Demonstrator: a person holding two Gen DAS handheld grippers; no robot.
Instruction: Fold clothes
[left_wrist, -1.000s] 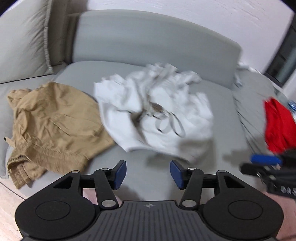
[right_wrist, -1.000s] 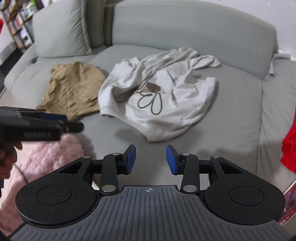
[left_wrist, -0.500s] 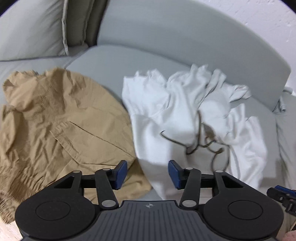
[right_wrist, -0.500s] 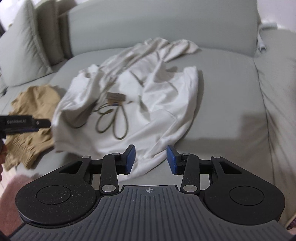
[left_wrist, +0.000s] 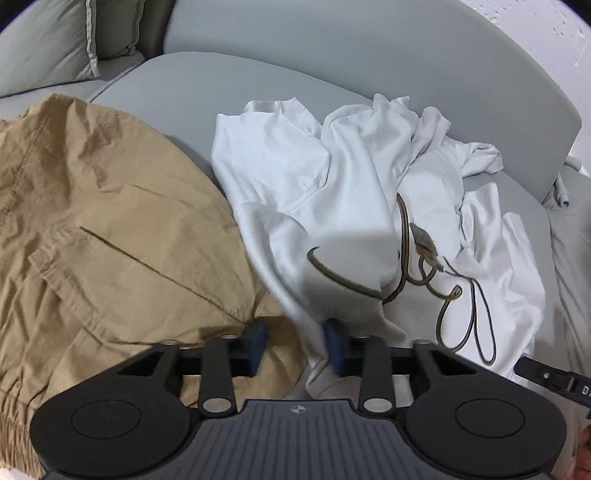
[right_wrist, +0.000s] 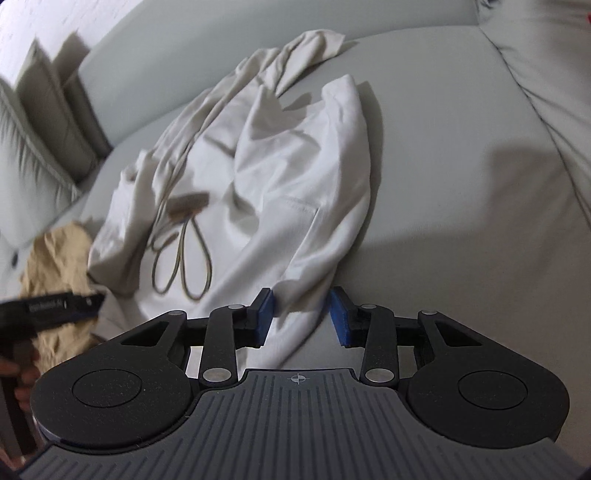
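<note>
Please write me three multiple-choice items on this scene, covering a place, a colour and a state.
1. In the left wrist view, the tan garment lies where relative to the white top?
A. To its left
B. On top of it
C. To its right

2. What colour is the sofa?
A. Red
B. Grey
C. Black

3. How do the jaws of the right gripper stand?
A. Shut on the tan garment
B. Shut on a cushion
C. Open, with the white top's near edge between them

Key: 1 A, since the tan cloth fills the left side beside the white one. 2 B, since the seat and backrest are pale grey. 3 C, since a clear gap shows between the blue pads.
</note>
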